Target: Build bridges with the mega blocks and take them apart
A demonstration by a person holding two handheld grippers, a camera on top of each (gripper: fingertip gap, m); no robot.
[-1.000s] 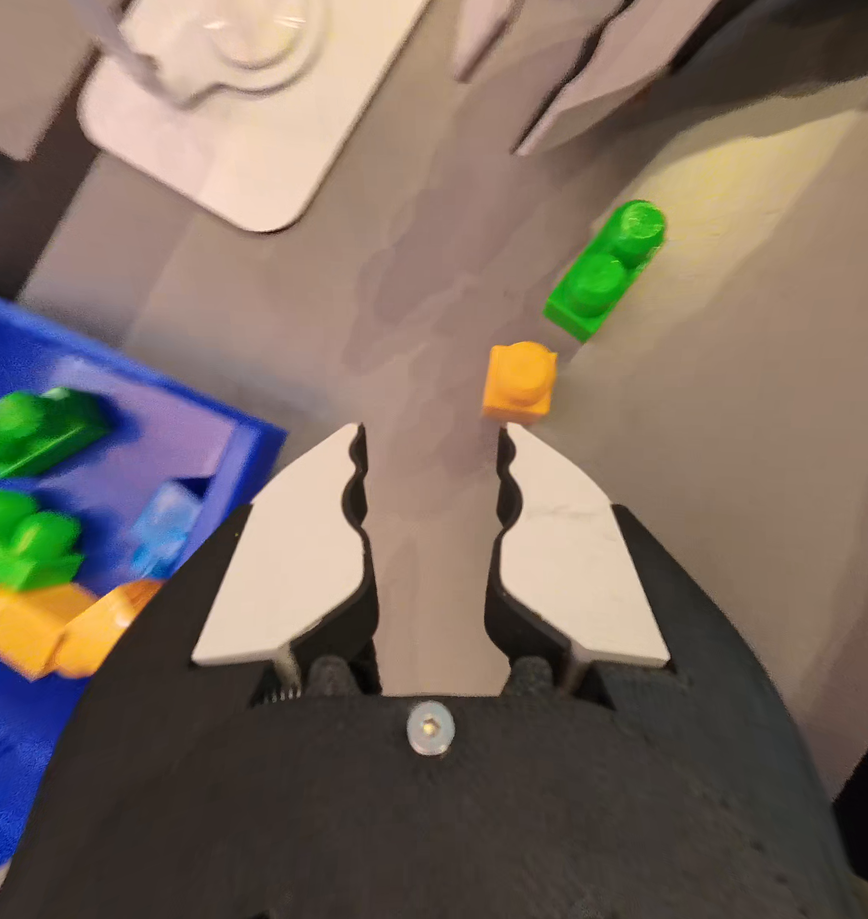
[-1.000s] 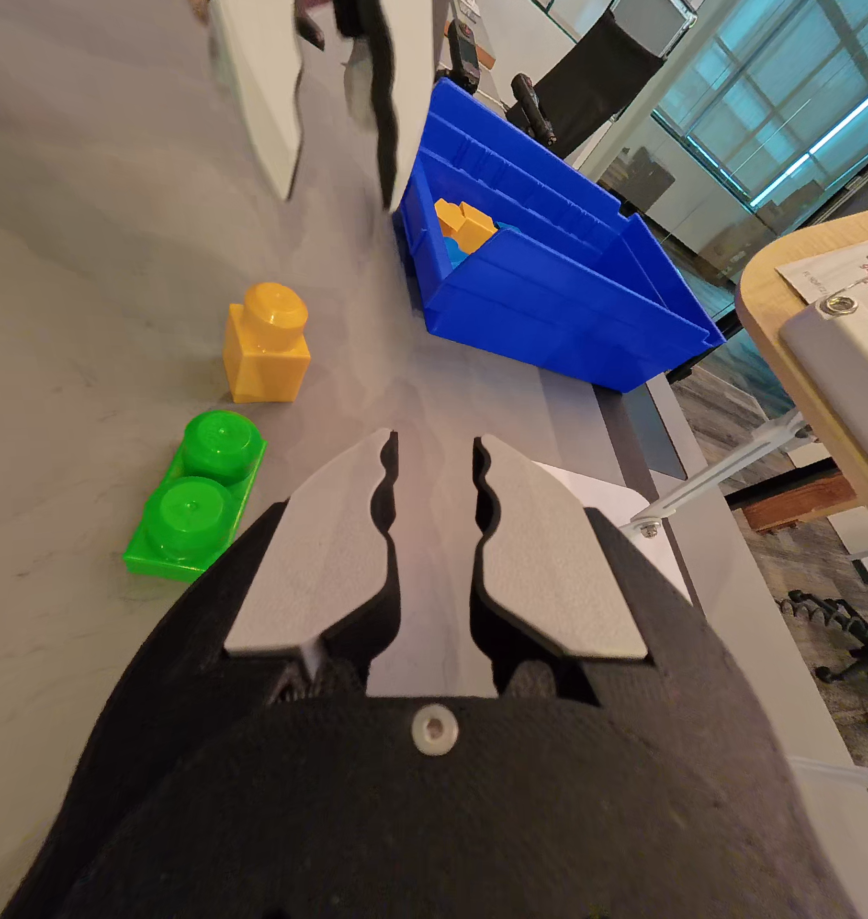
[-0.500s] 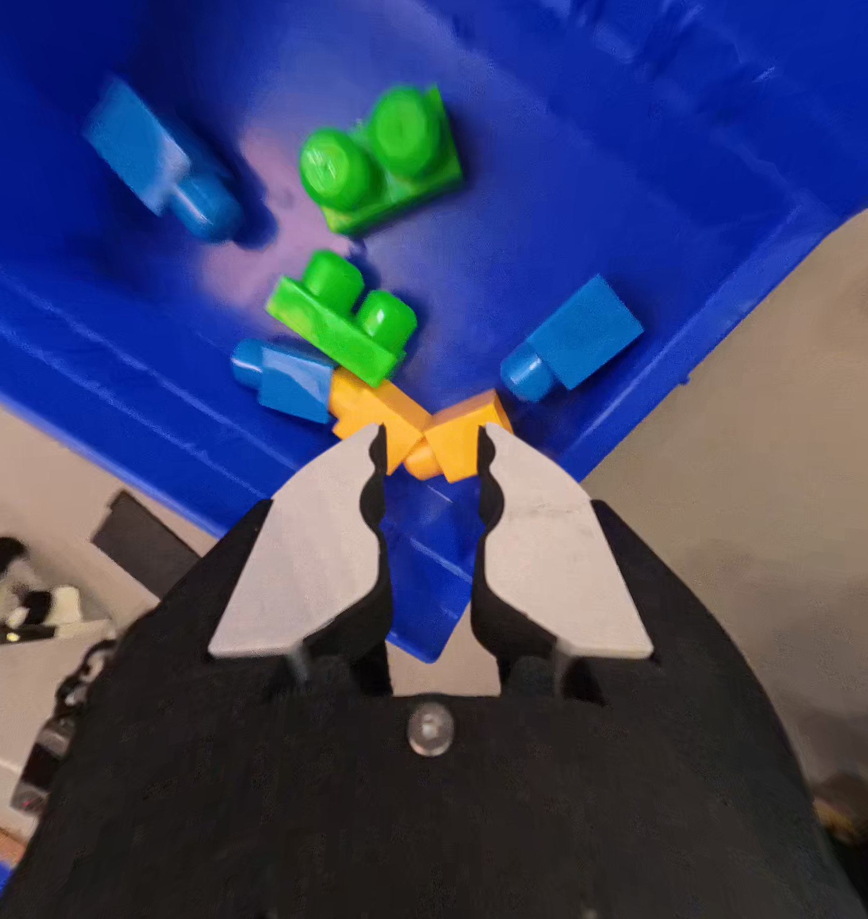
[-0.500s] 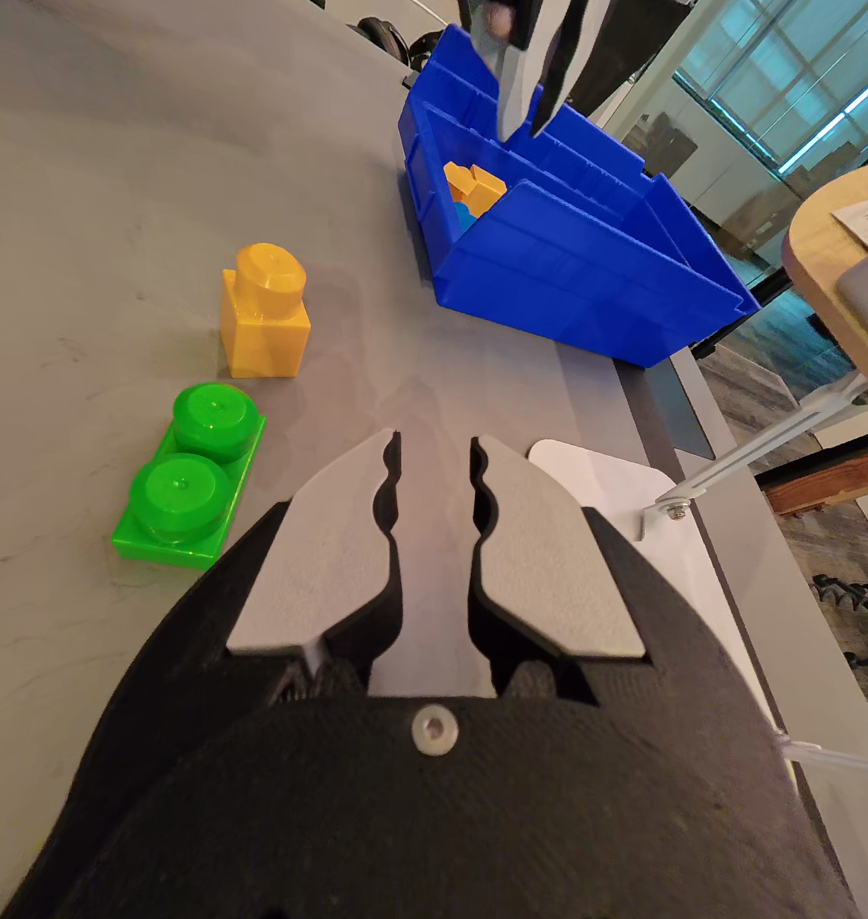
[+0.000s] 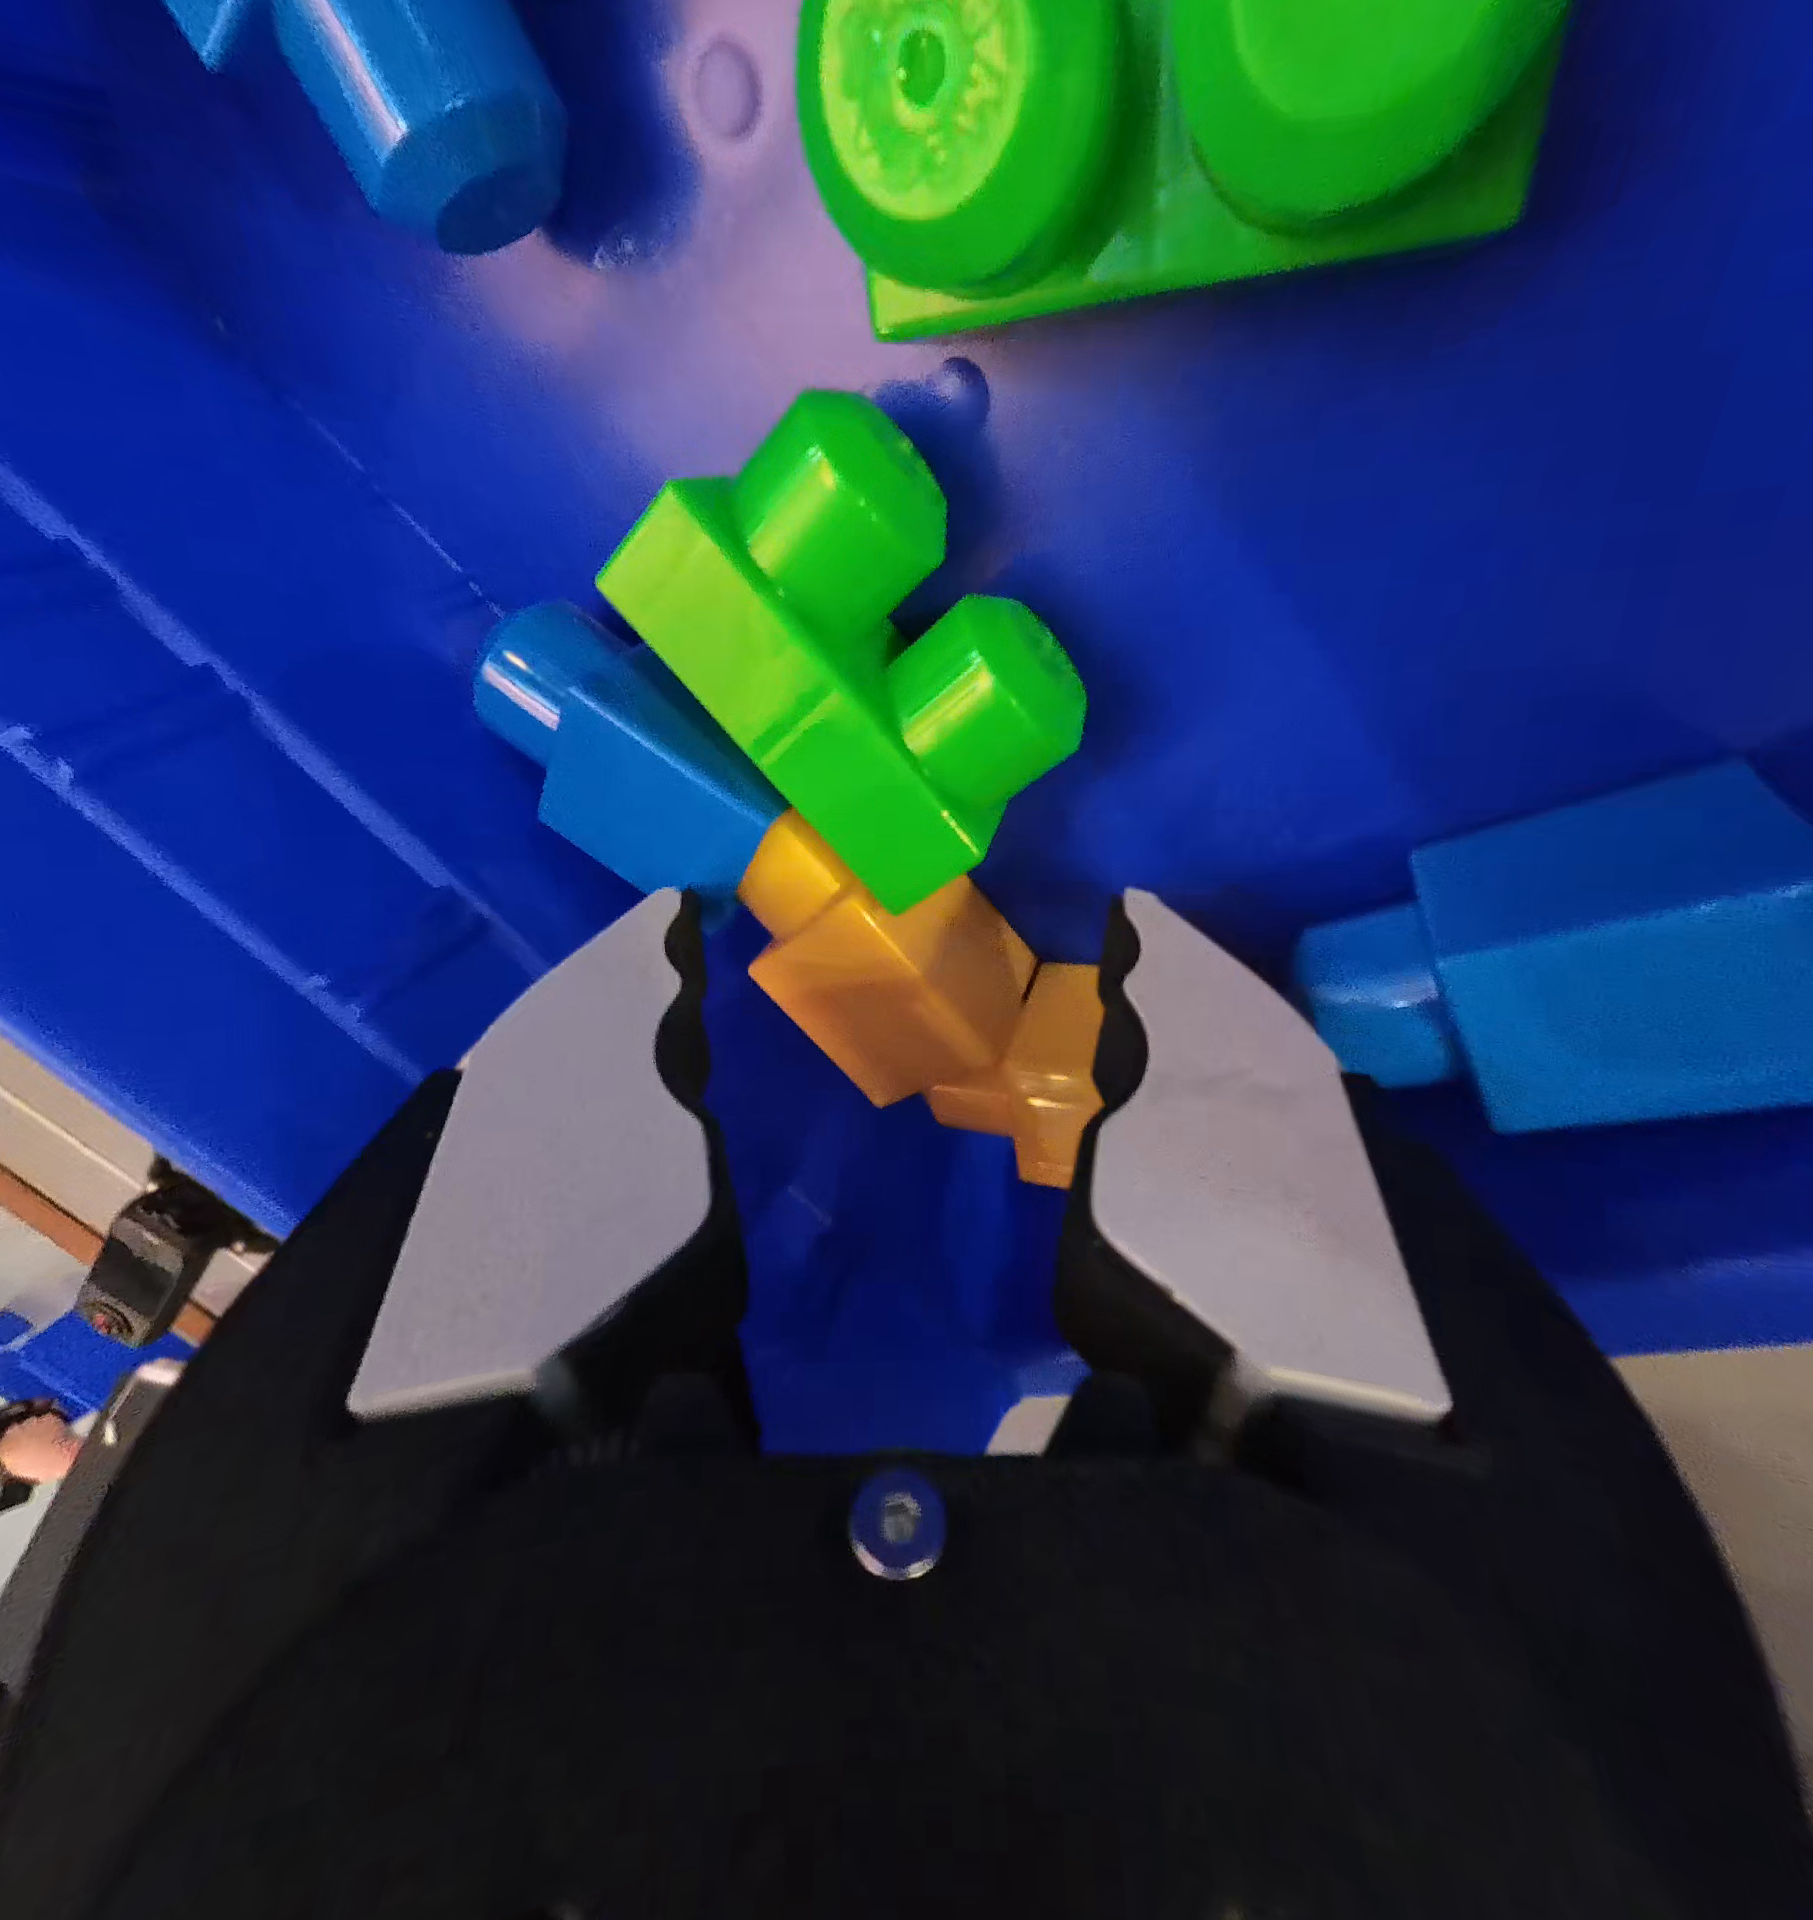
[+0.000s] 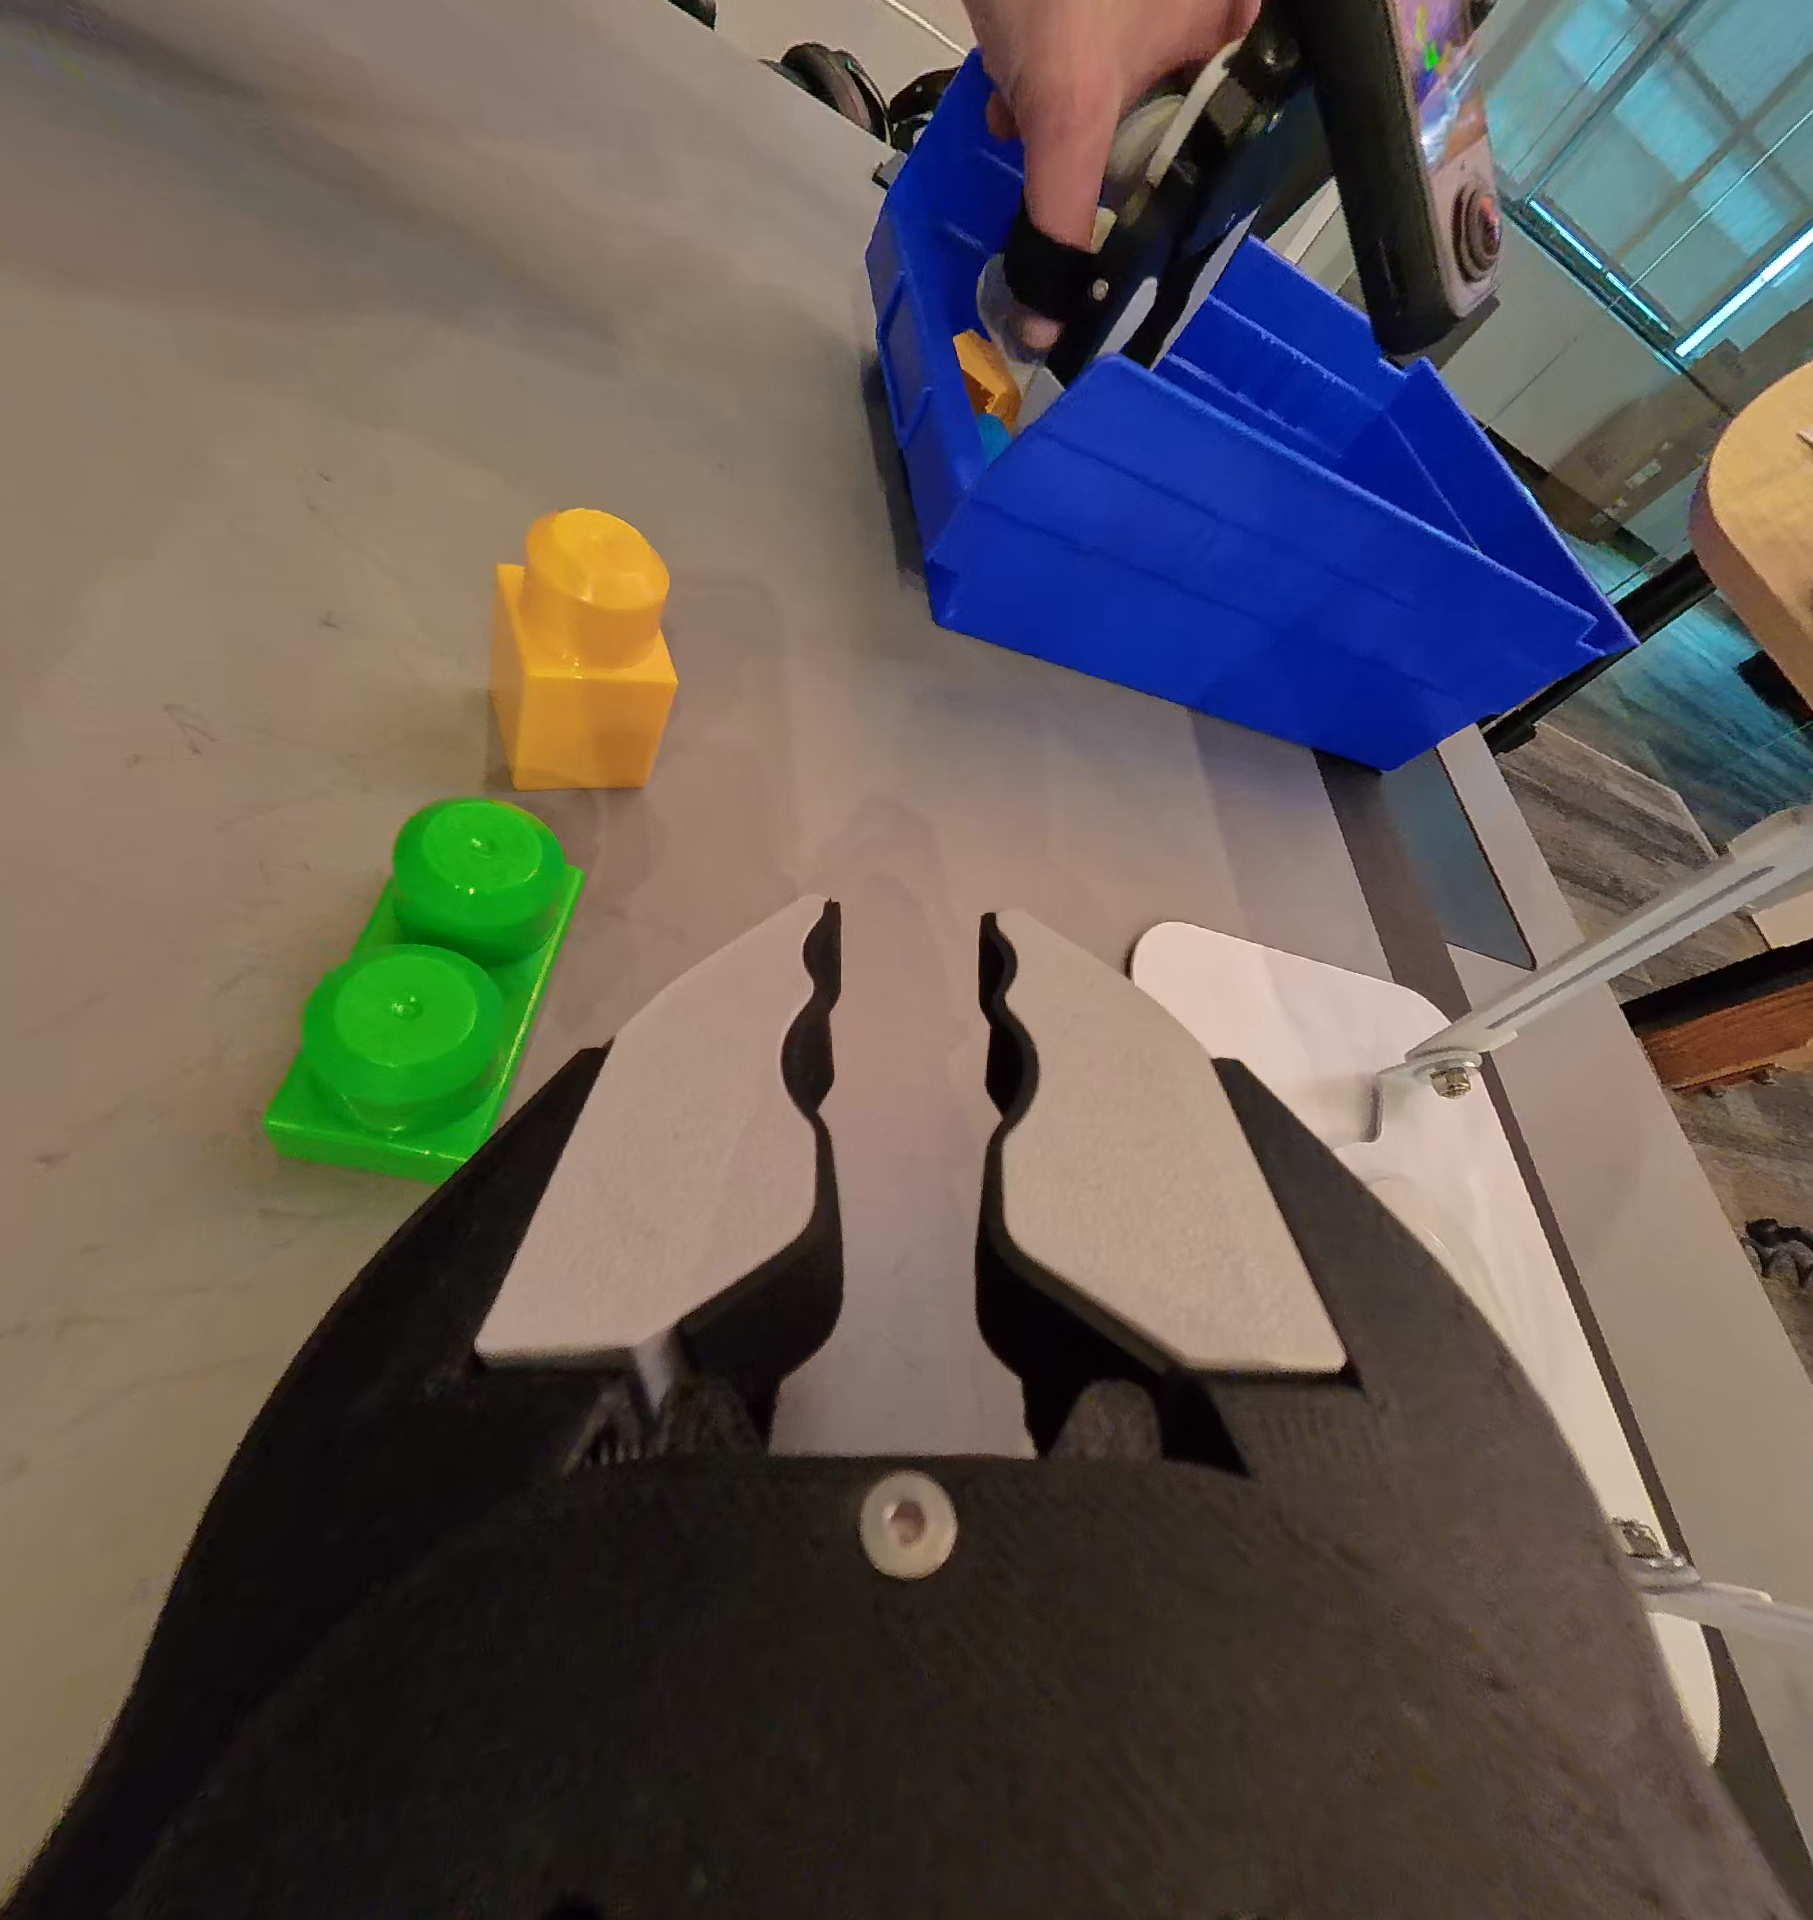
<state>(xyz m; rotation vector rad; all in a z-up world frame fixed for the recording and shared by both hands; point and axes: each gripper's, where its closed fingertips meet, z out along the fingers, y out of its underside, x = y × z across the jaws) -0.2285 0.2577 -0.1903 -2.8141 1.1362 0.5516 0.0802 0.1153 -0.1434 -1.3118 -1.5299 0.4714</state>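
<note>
- Table (image 6: 258, 364), grey, carries everything.
- Blue bin (image 6: 1245, 582) at its far edge holds loose blue, green and orange blocks.
- Left gripper (image 5: 902, 935) is down inside the bin, claw spread wide around an orange block (image 5: 902, 987); one pad sits against a second orange block, the other pad clear.
- Right gripper (image 6: 907, 925) hovers over bare table, claw partly spread, holding nothing.
- Green two-stud block (image 6: 424, 997) and orange single block (image 6: 580, 665) stand beside it.

Green blocks (image 5: 840, 665) three; orange (image 6: 580, 655) three; blue (image 5: 632, 769) three; bin (image 6: 1245, 582) one.

Glossy plastic blocks: green (image 5: 840, 665), orange (image 6: 580, 655); smooth blue plastic bin (image 6: 1245, 582); matt grey tabletop (image 6: 258, 416).
</note>
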